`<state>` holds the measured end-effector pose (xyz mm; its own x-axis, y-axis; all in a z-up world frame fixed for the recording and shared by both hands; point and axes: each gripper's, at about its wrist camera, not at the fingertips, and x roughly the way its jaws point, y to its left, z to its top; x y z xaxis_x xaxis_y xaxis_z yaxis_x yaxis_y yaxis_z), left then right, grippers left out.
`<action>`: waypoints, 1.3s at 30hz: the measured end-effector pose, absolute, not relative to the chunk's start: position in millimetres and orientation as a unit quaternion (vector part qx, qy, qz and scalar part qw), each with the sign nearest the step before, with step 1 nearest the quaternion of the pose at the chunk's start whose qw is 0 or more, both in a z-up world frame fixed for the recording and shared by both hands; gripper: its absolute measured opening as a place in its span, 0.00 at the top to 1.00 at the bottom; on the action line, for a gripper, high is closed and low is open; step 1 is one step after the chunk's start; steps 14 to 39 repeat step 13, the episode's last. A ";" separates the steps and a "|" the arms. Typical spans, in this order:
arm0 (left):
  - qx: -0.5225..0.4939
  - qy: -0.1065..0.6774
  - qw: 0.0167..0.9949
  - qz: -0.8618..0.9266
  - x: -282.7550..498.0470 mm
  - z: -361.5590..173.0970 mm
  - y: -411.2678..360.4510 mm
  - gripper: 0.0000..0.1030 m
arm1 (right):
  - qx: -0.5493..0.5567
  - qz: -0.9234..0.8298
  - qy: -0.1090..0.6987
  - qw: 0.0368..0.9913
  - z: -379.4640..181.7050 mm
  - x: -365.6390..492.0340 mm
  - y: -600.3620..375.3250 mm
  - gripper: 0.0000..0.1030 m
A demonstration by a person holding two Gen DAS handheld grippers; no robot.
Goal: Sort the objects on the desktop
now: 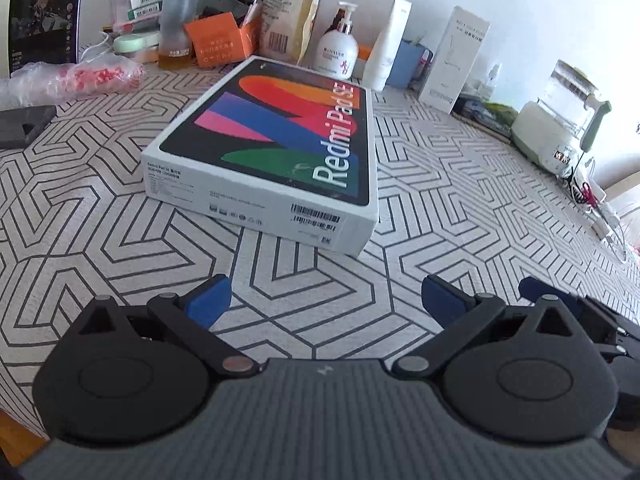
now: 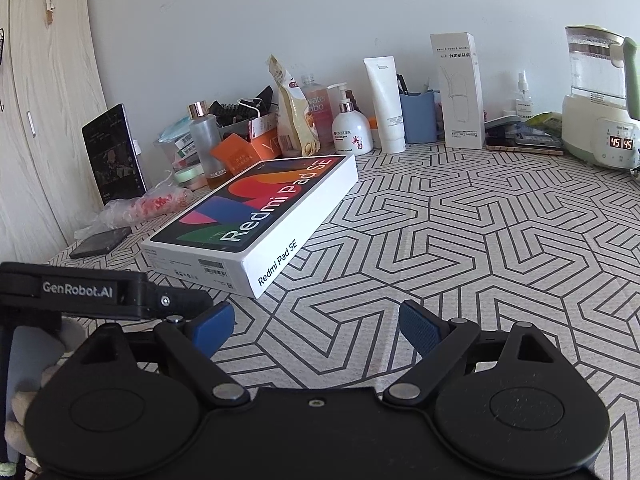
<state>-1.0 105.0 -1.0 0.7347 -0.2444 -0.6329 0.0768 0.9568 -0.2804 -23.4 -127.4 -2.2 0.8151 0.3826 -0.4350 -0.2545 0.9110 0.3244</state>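
A white Redmi Pad SE box (image 1: 276,148) with a colourful lid lies flat on the patterned tablecloth, also in the right wrist view (image 2: 260,216). My left gripper (image 1: 326,300) is open and empty, hovering just short of the box's near edge. My right gripper (image 2: 316,328) is open and empty, to the right of the box's near corner. The right gripper also shows in the left wrist view (image 1: 560,300) at the right edge. The left gripper's body (image 2: 80,292) shows at the left of the right wrist view.
Along the back wall stand a glass bottle (image 1: 180,16), an orange carton (image 1: 224,40), a snack bag (image 2: 294,116), a white pump bottle (image 2: 352,128), a white tube (image 2: 386,104), a blue cup (image 2: 418,116), a tall white box (image 2: 458,88) and a kettle (image 2: 600,96). A tablet (image 2: 114,156) leans at left.
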 end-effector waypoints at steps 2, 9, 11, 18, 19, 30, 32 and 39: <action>-0.133 0.334 0.928 -0.101 -4.3 4.4 109.8 0.00 | 0.126 0.167 0.254 0.944 -3.9 -23.0 -129.1 0.10; -0.119 0.331 0.932 -0.089 0.3 10.0 107.6 0.00 | 0.122 0.164 0.259 0.944 -9.8 -21.9 -134.4 0.10; -0.117 0.336 0.930 -0.088 1.4 7.8 105.9 0.00 | 0.122 0.167 0.259 0.944 -10.8 -22.1 -134.5 0.10; -0.118 0.343 0.928 -0.083 3.2 5.4 104.8 0.00 | 0.126 0.170 0.260 0.942 -12.1 -21.6 -135.6 0.10; -0.118 0.343 0.928 -0.083 3.2 5.4 104.8 0.00 | 0.126 0.170 0.260 0.942 -12.1 -21.6 -135.6 0.10; -0.118 0.343 0.928 -0.083 3.2 5.4 104.8 0.00 | 0.126 0.170 0.260 0.942 -12.1 -21.6 -135.6 0.10; -0.118 0.343 0.928 -0.083 3.2 5.4 104.8 0.00 | 0.126 0.170 0.260 0.942 -12.1 -21.6 -135.6 0.10; -0.118 0.343 0.928 -0.083 3.2 5.4 104.8 0.00 | 0.126 0.170 0.260 0.942 -12.1 -21.6 -135.6 0.10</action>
